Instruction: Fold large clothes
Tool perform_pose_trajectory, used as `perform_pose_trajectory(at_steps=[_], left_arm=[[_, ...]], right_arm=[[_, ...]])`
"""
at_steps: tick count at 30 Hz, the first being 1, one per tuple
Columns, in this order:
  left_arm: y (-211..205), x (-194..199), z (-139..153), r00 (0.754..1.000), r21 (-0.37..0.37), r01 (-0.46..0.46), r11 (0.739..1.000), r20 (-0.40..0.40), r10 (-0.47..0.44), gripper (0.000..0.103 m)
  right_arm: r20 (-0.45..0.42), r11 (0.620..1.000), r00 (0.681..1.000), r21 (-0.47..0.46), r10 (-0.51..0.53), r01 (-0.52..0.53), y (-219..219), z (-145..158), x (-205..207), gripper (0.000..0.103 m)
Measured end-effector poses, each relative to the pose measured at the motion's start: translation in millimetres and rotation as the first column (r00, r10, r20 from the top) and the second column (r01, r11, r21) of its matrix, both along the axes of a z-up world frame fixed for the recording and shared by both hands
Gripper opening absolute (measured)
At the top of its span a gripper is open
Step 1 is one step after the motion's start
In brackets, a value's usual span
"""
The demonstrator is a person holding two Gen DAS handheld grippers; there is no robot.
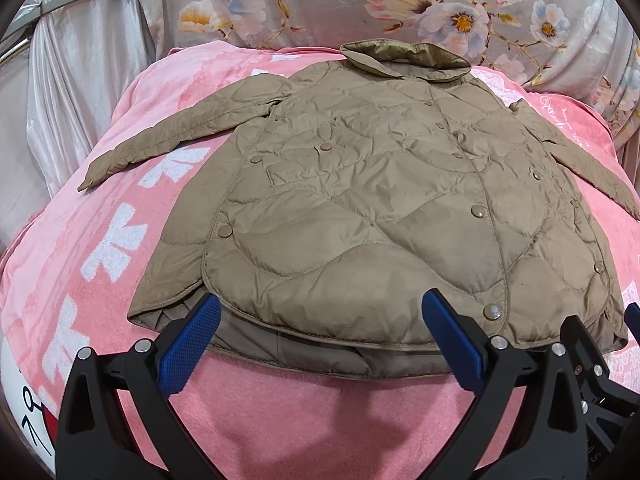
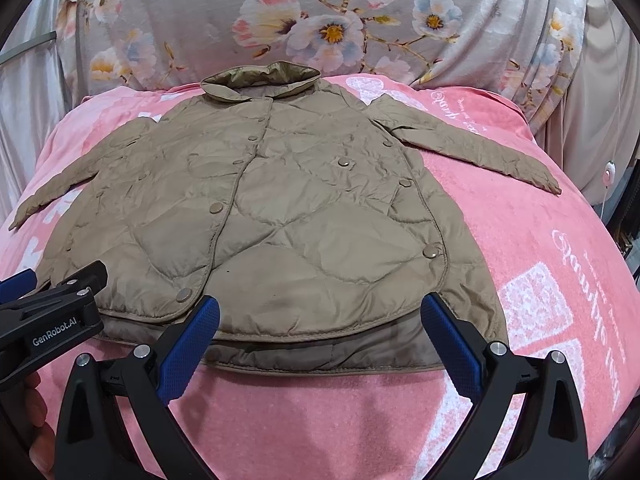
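Observation:
A tan quilted jacket [image 1: 360,200] lies flat on a pink blanket [image 1: 280,420], front side up and snapped shut. Its collar [image 1: 404,58] is at the far end and both sleeves are spread outward. My left gripper [image 1: 320,308] is open, its blue pads [image 1: 192,344] straddling the near hem's left-middle part just above the cloth. The same jacket [image 2: 280,220] fills the right wrist view, where my right gripper [image 2: 320,308] is also open over the hem, nothing between its fingers. The left sleeve [image 1: 168,136] and the right sleeve [image 2: 480,148] rest on the blanket.
A grey floral sheet [image 1: 400,0] rises behind the bed, with a pale curtain [image 1: 80,80] at far left. A white cord with a small switch [image 2: 608,174] hangs at the right. The left tool's labelled body [image 2: 52,332] and a hand [image 2: 36,420] sit close beside the right gripper.

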State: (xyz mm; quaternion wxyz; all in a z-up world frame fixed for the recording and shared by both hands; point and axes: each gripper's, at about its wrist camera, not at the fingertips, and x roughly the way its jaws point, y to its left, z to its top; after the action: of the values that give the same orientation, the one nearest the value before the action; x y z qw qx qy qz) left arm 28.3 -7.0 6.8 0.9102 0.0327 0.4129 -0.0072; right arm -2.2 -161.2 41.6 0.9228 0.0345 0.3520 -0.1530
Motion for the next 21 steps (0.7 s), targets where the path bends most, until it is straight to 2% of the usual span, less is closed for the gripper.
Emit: perform_pose_trajectory(at_steps=[21], left_arm=[[0.0,-1.2,1.1,1.000,-0.001,0.003,1.000,0.000,-0.003,0.098]], right_arm=[[0.001,1.000,1.000,0.002,0.000,0.000,0.9,-0.3,0.7,0.098]])
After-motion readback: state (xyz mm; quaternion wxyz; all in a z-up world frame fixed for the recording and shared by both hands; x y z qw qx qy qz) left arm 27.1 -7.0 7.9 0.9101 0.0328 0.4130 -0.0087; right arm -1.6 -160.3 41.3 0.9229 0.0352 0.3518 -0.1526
